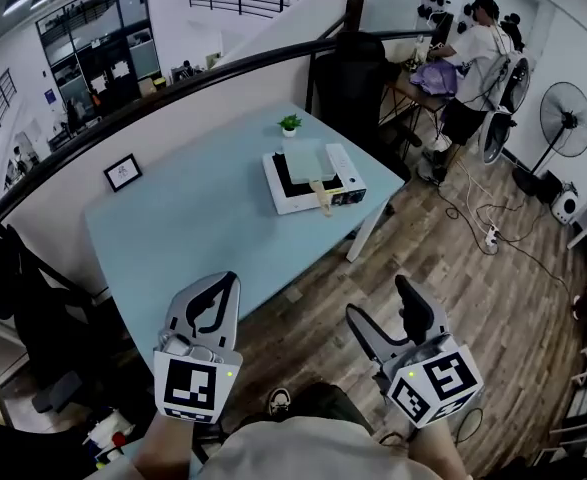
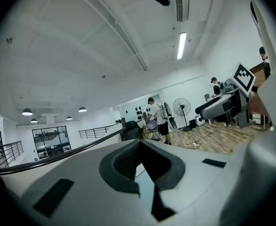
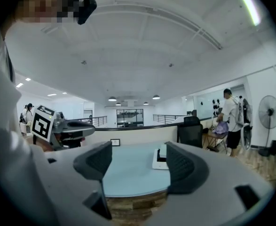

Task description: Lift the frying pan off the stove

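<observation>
A pale green square frying pan [image 1: 309, 159] with a wooden handle sits on a white stove [image 1: 295, 202] at the far right of the light blue table [image 1: 193, 218]. Both grippers hang well short of it, near the table's front edge. My left gripper [image 1: 228, 284] is shut with nothing in it, its pads meeting [image 2: 144, 174]. My right gripper [image 1: 378, 300] stands open over the wooden floor. Between its fingers [image 3: 140, 166] the stove [image 3: 156, 161] shows far off, half hidden by the right jaw.
A small potted plant [image 1: 289, 124] and a picture frame [image 1: 123, 172] stand at the table's back. A black chair [image 1: 358, 78] is behind the table, and another dark chair [image 1: 33, 318] is at the left. A person [image 1: 473, 58], a fan [image 1: 566, 118] and floor cables [image 1: 488, 233] are at the right.
</observation>
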Demonstrator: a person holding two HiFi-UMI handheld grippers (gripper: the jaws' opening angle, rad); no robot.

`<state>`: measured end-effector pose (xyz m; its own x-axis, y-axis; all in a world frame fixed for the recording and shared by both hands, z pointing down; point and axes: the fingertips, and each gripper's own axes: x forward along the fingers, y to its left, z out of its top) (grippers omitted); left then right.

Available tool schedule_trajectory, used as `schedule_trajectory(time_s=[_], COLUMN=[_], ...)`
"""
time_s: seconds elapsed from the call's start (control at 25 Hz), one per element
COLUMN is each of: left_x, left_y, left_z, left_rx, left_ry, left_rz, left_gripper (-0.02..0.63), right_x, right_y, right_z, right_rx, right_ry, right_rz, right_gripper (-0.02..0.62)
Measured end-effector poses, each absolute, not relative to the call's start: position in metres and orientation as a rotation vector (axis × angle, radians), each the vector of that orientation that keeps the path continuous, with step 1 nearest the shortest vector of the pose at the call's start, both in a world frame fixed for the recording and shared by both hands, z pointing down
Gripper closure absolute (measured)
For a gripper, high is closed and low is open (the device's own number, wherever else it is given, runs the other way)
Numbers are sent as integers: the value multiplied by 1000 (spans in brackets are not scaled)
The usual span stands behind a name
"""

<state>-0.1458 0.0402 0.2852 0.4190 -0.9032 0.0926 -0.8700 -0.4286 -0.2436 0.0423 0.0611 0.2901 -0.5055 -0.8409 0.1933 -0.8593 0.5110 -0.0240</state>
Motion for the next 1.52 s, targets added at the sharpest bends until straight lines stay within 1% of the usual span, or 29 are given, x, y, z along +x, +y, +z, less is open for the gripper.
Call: schedule_trajectory(time_s=[0.32, 0.56, 0.76, 1.12, 1.52], left_x=[-133, -112, -94, -80, -65], left_y=[-34, -107, -170, -270, -332], left_z=[295, 306, 312, 331, 349], left_rx=[-2502, -2483, -2457, -2379, -2329], left_ry=[1569, 1587, 1655, 1841, 1947], left_rz=[-350, -398, -437, -560, -635], left_gripper=[604, 604, 604, 604, 604], right_x=[50, 70, 86, 92, 92], right_y=[-14, -94, -168, -290, -362], right_z=[304, 321, 334, 361, 384], right_rx=[1462, 1426, 1340, 1085, 922], right_ry=[-2592, -2619, -2651, -2720, -2709], right_rz=[215, 273, 331, 479, 519], right_gripper=[244, 250, 253, 255, 255])
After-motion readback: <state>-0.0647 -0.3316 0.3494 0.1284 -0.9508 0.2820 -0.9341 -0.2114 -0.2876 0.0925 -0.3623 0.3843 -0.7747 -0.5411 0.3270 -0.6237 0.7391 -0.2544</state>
